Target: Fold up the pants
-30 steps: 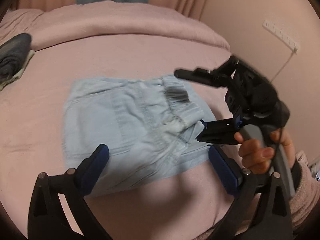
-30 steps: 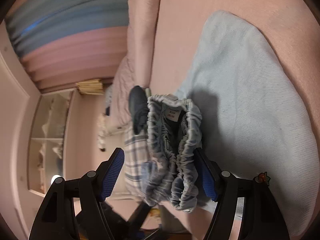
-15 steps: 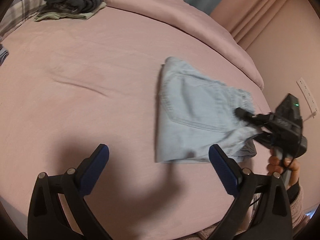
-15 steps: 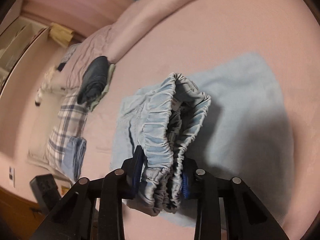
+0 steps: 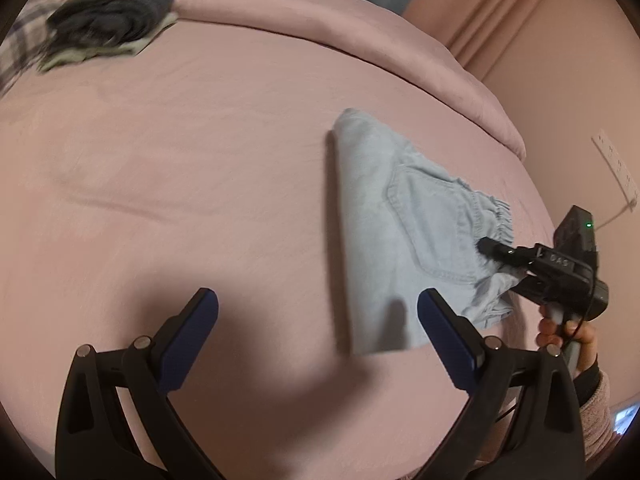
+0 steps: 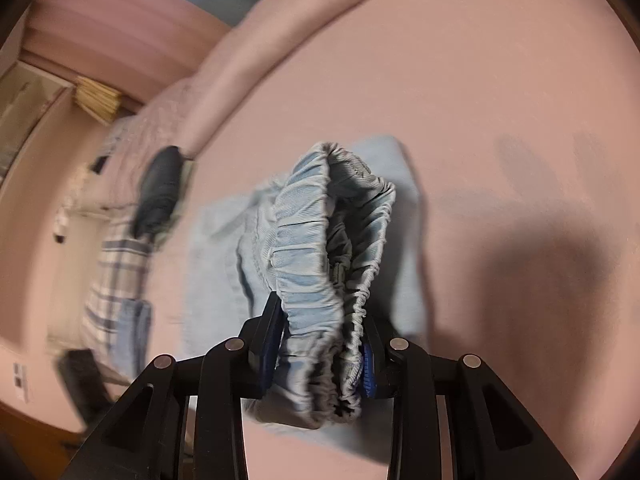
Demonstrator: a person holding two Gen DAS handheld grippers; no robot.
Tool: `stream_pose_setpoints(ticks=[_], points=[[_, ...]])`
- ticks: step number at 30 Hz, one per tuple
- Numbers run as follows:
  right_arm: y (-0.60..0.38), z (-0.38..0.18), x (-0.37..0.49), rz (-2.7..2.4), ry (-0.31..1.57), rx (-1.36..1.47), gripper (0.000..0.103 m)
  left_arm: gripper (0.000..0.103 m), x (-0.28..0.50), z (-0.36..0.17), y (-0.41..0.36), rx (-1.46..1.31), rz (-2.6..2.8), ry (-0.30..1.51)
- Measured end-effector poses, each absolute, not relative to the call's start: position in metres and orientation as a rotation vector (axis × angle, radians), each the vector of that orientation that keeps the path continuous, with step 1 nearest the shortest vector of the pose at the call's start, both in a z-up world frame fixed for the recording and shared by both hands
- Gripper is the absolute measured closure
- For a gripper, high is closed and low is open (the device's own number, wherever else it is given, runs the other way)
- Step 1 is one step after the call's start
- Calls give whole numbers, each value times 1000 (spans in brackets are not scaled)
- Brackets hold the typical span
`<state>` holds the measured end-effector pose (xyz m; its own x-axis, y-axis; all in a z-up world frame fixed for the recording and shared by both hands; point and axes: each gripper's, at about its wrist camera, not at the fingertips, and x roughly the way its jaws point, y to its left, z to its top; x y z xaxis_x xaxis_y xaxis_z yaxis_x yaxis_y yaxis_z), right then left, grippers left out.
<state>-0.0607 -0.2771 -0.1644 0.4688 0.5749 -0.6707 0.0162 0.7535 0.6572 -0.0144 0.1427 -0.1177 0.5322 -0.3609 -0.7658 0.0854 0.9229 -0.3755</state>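
Light-blue pants (image 5: 384, 216) lie partly folded on a pink bed (image 5: 200, 160). The right gripper (image 6: 320, 344), held by a hand (image 5: 568, 332), has just been closing and its 2 blue pads pinch the bunched elastic waistband (image 6: 316, 240), lifting it off the bed. The left gripper (image 5: 316, 336) hangs above bare bedding with fingers wide and nothing between them. A dark, blurred bundle (image 5: 112, 12), probably clothing, sits well apart.
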Motion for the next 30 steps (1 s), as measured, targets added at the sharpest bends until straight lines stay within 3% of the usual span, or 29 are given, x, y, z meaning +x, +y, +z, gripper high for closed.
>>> stream_pose_setpoints(ticks=[6,8,12,13,14,16,19,24,30], points=[[-289,-150,-63,378,1042,649,56,5,8,-99,117,-211,-288,929],[-296,-128,-73,303,973,560,41,7,19,-95,113,-180,-274,908],[-297,-92,-92,271,832,414,40,21,52,-89,91,-150,-341,925],[-290,-84,-96,304,811,376,43,32,61,-89,81,-128,-366,935],[-280,-80,-100,327,798,331,54,37,70,-90,69,-107,-399,949],[-262,-77,-104,380,789,254,67,56,84,-93,45,-79,-461,989],[-242,-88,-104,424,833,158,79,61,104,-108,10,-63,-563,1063],[-234,-129,-107,380,940,40,80,62,130,-146,-24,-24,-559,1150],[-244,-126,-100,412,956,98,80,61,137,-141,0,-178,-575,1168]])
